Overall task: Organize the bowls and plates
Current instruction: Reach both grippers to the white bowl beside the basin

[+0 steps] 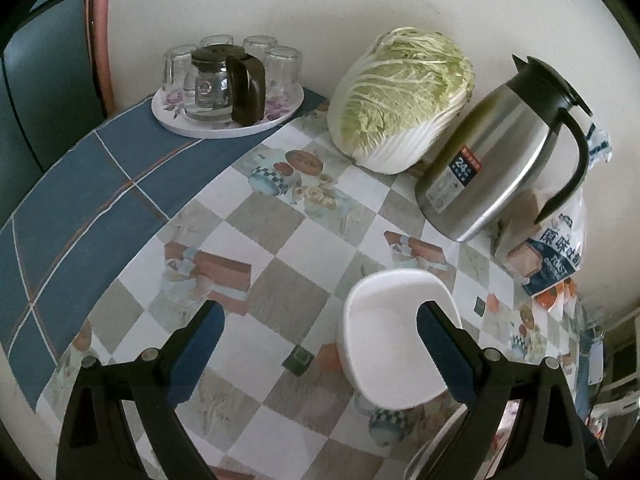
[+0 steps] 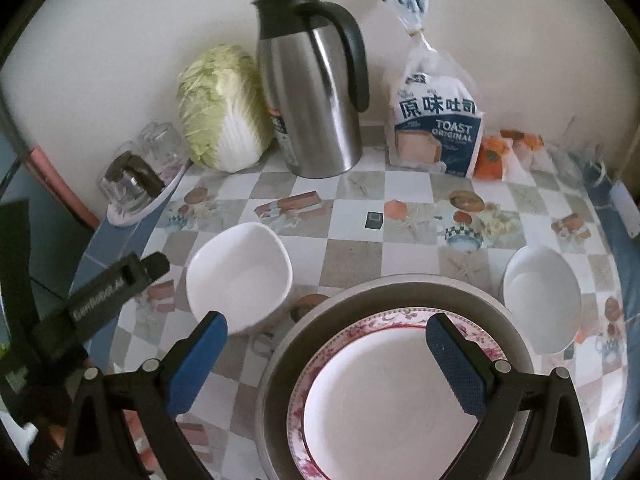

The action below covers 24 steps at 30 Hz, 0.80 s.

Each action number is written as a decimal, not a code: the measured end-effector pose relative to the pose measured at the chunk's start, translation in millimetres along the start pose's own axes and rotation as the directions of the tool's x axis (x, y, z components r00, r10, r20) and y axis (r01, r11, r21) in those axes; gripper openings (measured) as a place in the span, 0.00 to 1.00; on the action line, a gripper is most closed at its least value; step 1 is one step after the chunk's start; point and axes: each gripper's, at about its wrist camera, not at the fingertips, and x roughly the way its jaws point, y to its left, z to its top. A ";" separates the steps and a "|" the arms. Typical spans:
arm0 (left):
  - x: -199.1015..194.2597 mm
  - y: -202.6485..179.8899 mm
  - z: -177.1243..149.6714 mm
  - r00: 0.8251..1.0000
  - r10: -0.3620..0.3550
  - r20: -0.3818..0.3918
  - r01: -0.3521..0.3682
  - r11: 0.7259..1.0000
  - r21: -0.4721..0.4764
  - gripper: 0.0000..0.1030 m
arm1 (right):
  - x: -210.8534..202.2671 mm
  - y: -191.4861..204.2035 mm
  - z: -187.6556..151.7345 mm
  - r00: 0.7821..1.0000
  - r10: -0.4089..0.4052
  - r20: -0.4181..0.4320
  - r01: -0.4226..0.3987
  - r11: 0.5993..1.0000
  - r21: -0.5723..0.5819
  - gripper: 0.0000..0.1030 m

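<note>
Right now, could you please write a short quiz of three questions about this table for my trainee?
1. True or false: the left gripper is shut on the near white bowl.
2. What lies inside the grey plate?
A. floral plate
B. toast bag
C. cabbage
3. How many white bowls does the right wrist view show?

Key: 1 false; 2 A; 3 two, counting the far white bowl.

Against the wall stand a cabbage (image 1: 400, 100), a steel flask (image 2: 316, 84) and a bag of toast (image 2: 436, 120), with orange packets (image 2: 496, 156) just beside the bag. A round tray (image 1: 280, 114) near the table (image 1: 288, 216) edge carries a glass jug (image 1: 224, 84) and 4 upturned glasses (image 1: 282, 64).
</note>
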 end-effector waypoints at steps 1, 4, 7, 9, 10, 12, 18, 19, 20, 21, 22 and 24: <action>2.8 0.8 1.7 1.000 -0.006 -0.002 0.006 1.000 -0.006 0.94 | 0.6 1.5 3.2 1.000 0.001 -0.003 -0.001 1.000 -0.006 0.98; 10.6 1.3 4.1 1.000 -0.013 -0.016 0.013 1.000 -0.010 0.94 | 2.6 3.0 14.8 1.000 0.012 -0.015 -0.012 1.000 0.008 0.98; 17.2 0.2 5.6 0.999 -0.028 -0.029 0.028 1.000 -0.007 0.94 | 3.4 5.6 25.3 1.000 -0.004 -0.007 0.004 1.000 0.006 0.98; 20.3 0.4 6.5 0.999 -0.034 -0.032 0.033 0.999 -0.010 0.94 | 6.4 8.4 29.1 1.000 0.005 -0.014 -0.005 1.000 -0.002 0.98; 21.9 1.0 6.8 0.999 -0.035 -0.031 0.034 0.999 -0.012 0.94 | 9.6 9.3 30.5 0.999 0.018 -0.027 -0.018 1.000 0.002 0.98; 26.7 3.1 7.3 0.999 -0.030 -0.036 0.029 0.999 -0.017 0.94 | 15.4 9.7 31.5 0.998 0.032 -0.048 -0.032 0.999 0.015 0.98; 37.0 13.6 10.2 0.997 -0.048 -0.061 0.046 0.998 -0.047 0.94 | 35.3 9.3 39.9 0.996 0.006 -0.088 -0.006 1.000 0.000 0.95; 37.9 15.2 10.6 0.997 -0.050 -0.059 0.047 0.998 -0.050 0.94 | 40.2 9.5 41.7 0.995 -0.001 -0.100 0.001 1.000 -0.005 0.93; 39.1 16.3 10.7 0.997 -0.051 -0.058 0.048 0.997 -0.052 0.94 | 44.2 9.9 42.8 0.994 -0.005 -0.111 0.004 1.000 -0.011 0.90; 40.5 16.8 10.8 0.997 -0.053 -0.061 0.050 0.997 -0.053 0.94 | 49.5 10.4 43.5 0.992 -0.008 -0.129 0.006 1.000 -0.013 0.88; 43.3 17.1 10.2 0.996 -0.059 -0.072 0.055 0.997 -0.053 0.94 | 54.8 11.3 43.5 0.989 -0.013 -0.147 0.011 1.000 -0.016 0.83; 49.3 16.2 8.7 0.993 -0.075 -0.094 0.070 0.996 -0.054 0.94 | 61.9 15.6 42.6 0.986 -0.023 -0.164 0.017 0.999 -0.036 0.78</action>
